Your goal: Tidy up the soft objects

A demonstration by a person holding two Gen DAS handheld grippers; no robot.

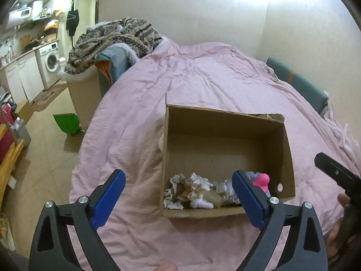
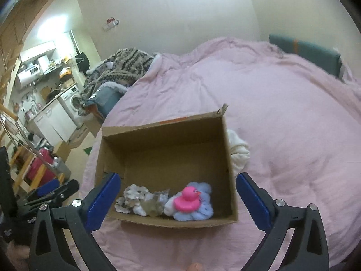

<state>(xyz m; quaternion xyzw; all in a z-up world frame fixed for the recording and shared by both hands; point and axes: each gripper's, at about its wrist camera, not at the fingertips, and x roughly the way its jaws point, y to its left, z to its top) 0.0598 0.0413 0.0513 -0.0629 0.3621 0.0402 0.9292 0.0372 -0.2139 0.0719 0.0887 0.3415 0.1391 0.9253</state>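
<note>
An open cardboard box (image 1: pixel 227 133) (image 2: pixel 167 142) sits on the pink bed. At its near end lie a pink duck (image 2: pixel 187 199) (image 1: pixel 261 179) on a pale blue flower-shaped soft piece (image 2: pixel 203 211), crumpled white and grey soft pieces (image 1: pixel 194 192) (image 2: pixel 135 197) and a clear plastic item (image 2: pixel 155 205). A white cloth bundle (image 2: pixel 239 152) (image 1: pixel 161 144) lies on the bed outside the box wall. My left gripper (image 1: pixel 179 195) is open and empty above the box's near left corner. My right gripper (image 2: pixel 176 196) is open and empty, straddling the box's near end.
The pink duvet (image 1: pixel 203 74) (image 2: pixel 282 113) covers the bed. A patterned blanket pile (image 1: pixel 112 38) lies at the far left corner. A green dustpan (image 1: pixel 66 123), washing machine (image 1: pixel 50 62) and wooden shelf (image 1: pixel 9 158) stand on the left floor side.
</note>
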